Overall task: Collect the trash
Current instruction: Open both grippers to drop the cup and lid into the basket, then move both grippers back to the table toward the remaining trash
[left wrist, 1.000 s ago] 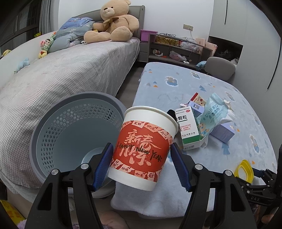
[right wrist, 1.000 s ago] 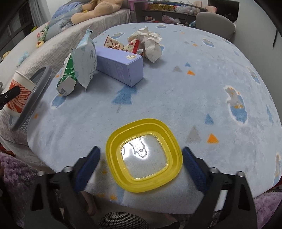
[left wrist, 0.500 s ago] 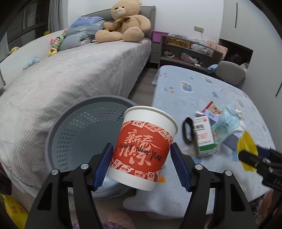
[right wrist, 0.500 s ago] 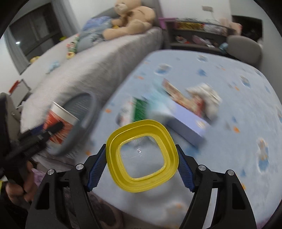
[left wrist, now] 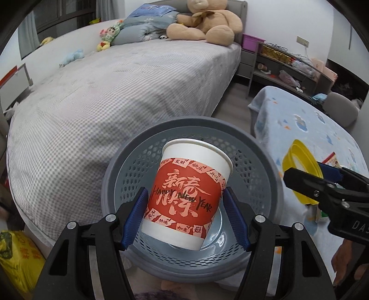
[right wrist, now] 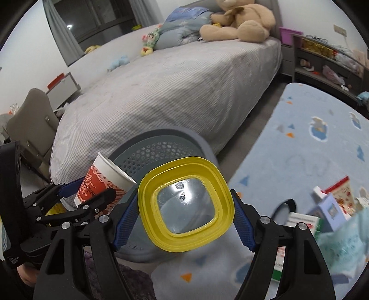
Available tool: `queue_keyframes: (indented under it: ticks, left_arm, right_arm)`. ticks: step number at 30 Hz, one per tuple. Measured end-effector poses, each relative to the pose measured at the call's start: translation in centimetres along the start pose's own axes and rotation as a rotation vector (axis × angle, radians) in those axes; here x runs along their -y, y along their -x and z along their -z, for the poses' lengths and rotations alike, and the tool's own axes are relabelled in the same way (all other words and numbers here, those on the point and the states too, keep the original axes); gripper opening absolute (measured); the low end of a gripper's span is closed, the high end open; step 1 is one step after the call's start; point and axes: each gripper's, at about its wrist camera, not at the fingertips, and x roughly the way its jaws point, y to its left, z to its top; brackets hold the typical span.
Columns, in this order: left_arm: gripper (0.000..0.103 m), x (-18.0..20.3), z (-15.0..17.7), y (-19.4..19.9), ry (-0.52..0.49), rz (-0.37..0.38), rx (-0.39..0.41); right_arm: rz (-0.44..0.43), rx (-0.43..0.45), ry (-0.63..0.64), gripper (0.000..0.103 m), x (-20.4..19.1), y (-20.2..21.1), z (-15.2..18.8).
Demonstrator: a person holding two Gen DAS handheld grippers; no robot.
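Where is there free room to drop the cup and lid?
The basket is nearly bare inside, under the cup. The table is bare along its bed side and far half. It is crowded at the boxes near the lid.

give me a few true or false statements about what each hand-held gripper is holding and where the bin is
1. The left hand-held gripper holds a paper cup with a red band. True.
2. The cup is upside down. False: its open rim faces up.
3. The cup hangs over the mouth of the gray bin. True.
4. The right hand-held gripper is empty. False: its fingers are shut on a yellow lid.
5. The teddy bear sits inside the bin. False: it lies on the bed.
6. The bin stands between the bed and the blue-covered table. True.
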Motion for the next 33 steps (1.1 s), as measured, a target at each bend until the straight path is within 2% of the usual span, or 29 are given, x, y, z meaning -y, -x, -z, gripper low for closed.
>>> queue_keyframes:
  ticks: [9, 10, 12, 13, 33]
  left_arm:
    - [0.065, -2.1, 0.1, -0.4, 0.071, 0.008, -0.003]
    - [0.065, -2.0, 0.2, -0.2, 0.072, 0.005, 0.003]
    - [0.068, -2.3, 0.1, 0.1, 0.073, -0.004, 0.010]
    - [0.070, -2.5, 0.2, 0.3, 0.076, -0.008, 0.011]
    - [0.070, -2.7, 0.5, 0.8, 0.096, -0.038, 0.023]
  right_arm:
    - [-0.011, -0.042, 0.034, 0.076, -1.0, -2.4, -0.8]
    - [-0.013, -0.041, 0.032, 0.078, -1.0, -2.4, -0.9]
    - [-0.013, -0.031, 0.027, 0.089, -0.8, -2.2, -1.0]
    - [-0.012, -0.023, 0.024, 0.090, -0.7, -2.0, -1.0]
    - [0.027, -0.010, 0.012, 0.090, -0.7, -1.7, -0.4]
